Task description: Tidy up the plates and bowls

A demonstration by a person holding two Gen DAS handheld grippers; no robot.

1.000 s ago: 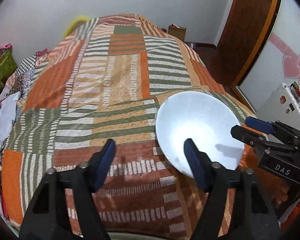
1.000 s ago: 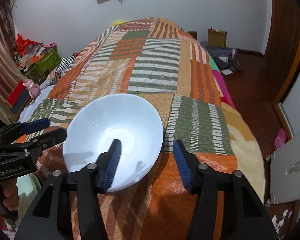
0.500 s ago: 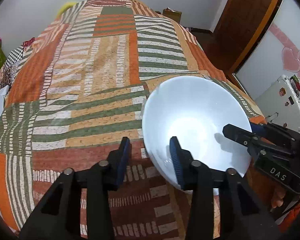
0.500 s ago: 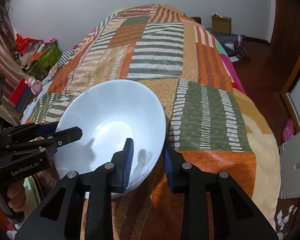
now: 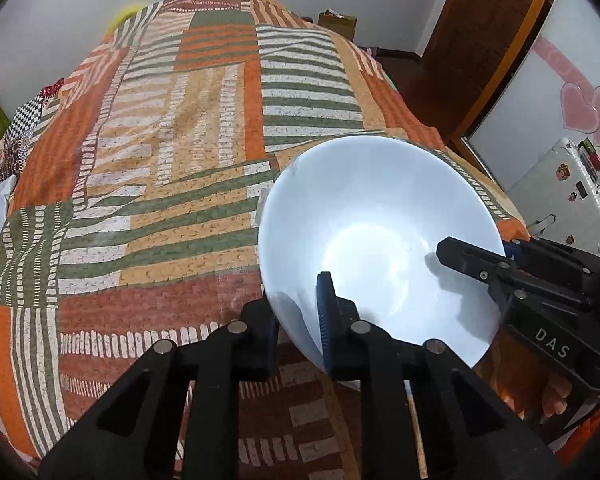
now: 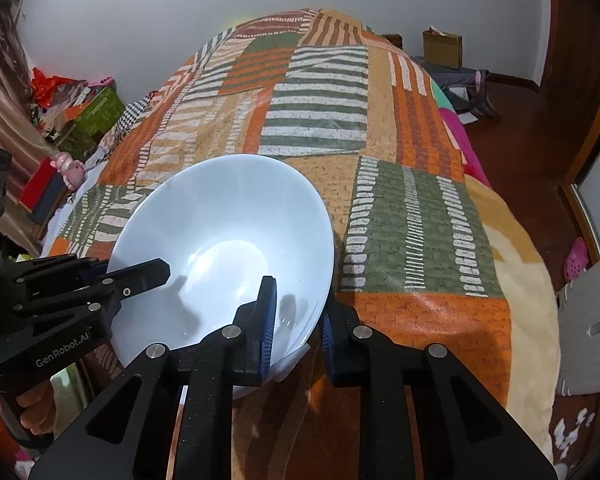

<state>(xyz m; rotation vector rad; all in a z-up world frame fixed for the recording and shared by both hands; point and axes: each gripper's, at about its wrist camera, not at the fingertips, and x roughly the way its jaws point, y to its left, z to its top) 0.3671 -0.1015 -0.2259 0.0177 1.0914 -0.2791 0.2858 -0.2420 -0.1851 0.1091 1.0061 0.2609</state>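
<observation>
Bed [image 5: 160,184] covered by a patchwork blanket [image 6: 323,92] in orange, green and cream stripes. White bowl [image 5: 379,240] sits tilted at the near end; contact with the blanket cannot be confirmed.

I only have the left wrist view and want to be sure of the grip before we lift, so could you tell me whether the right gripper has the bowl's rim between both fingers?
Observer: Yes. In the right wrist view the right gripper straddles the near rim of the white bowl, one finger inside and one outside.
Operator: Thank you. Can you see my left gripper's hold from there?
Observer: Partly. The left gripper has one finger lying inside the bowl at its left side; a blue pad shows just outside the rim.
Operator: Is anything on the floor to the right of the bed?
Observer: A pink shoe lies there, beside the bed.
</observation>
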